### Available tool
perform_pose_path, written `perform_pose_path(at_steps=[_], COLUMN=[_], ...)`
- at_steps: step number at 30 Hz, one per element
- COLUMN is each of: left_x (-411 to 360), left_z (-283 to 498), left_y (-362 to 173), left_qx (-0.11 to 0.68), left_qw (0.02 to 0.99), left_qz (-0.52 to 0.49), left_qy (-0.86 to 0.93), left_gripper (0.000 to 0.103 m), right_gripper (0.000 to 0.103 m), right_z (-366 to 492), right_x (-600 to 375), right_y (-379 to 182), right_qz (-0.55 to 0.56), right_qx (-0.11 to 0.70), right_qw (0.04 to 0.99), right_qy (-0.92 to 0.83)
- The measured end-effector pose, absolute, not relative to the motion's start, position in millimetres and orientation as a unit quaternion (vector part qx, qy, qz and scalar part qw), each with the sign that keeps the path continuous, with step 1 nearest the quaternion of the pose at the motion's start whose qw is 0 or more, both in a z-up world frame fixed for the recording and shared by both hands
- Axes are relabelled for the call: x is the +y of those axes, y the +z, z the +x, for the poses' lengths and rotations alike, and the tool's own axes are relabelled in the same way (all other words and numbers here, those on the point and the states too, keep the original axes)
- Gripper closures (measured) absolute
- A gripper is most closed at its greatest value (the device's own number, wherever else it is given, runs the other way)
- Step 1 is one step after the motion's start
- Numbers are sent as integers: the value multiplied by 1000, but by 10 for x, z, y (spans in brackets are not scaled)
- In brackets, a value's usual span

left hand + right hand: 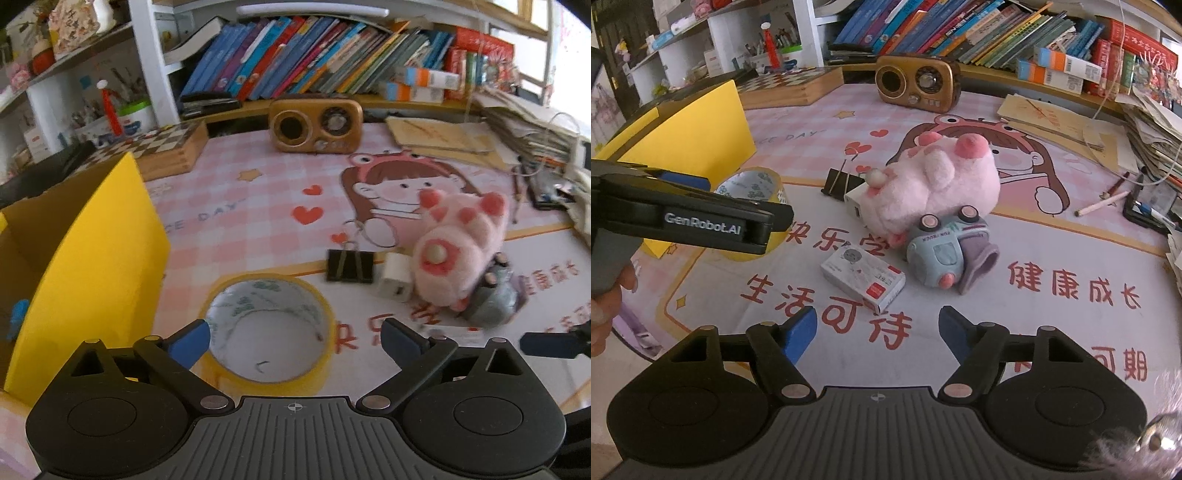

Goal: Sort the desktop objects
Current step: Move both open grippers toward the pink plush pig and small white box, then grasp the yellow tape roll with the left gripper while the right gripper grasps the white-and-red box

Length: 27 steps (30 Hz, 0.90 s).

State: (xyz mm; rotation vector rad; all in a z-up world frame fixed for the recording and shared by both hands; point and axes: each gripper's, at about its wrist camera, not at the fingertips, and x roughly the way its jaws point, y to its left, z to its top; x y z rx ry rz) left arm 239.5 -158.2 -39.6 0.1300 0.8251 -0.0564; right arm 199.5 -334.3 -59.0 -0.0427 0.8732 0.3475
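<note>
My left gripper (pixel 295 341) is open, its blue pads wide apart on either side of a yellow tape roll (pixel 321 365) lying flat on the mat; no pad presses on it. In the right wrist view that gripper's black body (pixel 701 218) covers part of the tape roll (pixel 753 184). My right gripper (pixel 878 332) is open and empty above the mat, just short of a small white card box (pixel 862 277). Beyond the box lie a blue-grey toy car (pixel 938 247), a pink plush (pixel 934 181), a white charger (pixel 855 205) and a black binder clip (pixel 838 182).
An open yellow box (pixel 92 258) stands close at the left. At the back are a wooden chessboard case (pixel 173 147), a brown radio (pixel 316 123) and a shelf of books (pixel 314 59). Paper stacks, pens and cables (pixel 1145 147) crowd the right edge.
</note>
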Motion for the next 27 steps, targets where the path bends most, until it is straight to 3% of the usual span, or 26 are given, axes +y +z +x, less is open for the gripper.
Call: perform_pose_path(at_steps=[19, 23, 27], left_x=[-1369, -1338, -1330], left_z=[2719, 2736, 2719], left_y=[-659, -673, -673], left_qx=[427, 429, 427], left_qw=[904, 903, 904], left_qz=[29, 13, 13], left_qy=[-11, -16, -21], left_gripper=[3, 13, 14], right_gripper=[31, 31, 39], right_z=[2256, 2262, 2243], right_x=[-3112, -3028, -2987], right_y=[-716, -735, -751], right_qz=[-25, -41, -63], right_qx=[417, 409, 401], right_qw=[890, 895, 899], right_qy=[180, 172, 161])
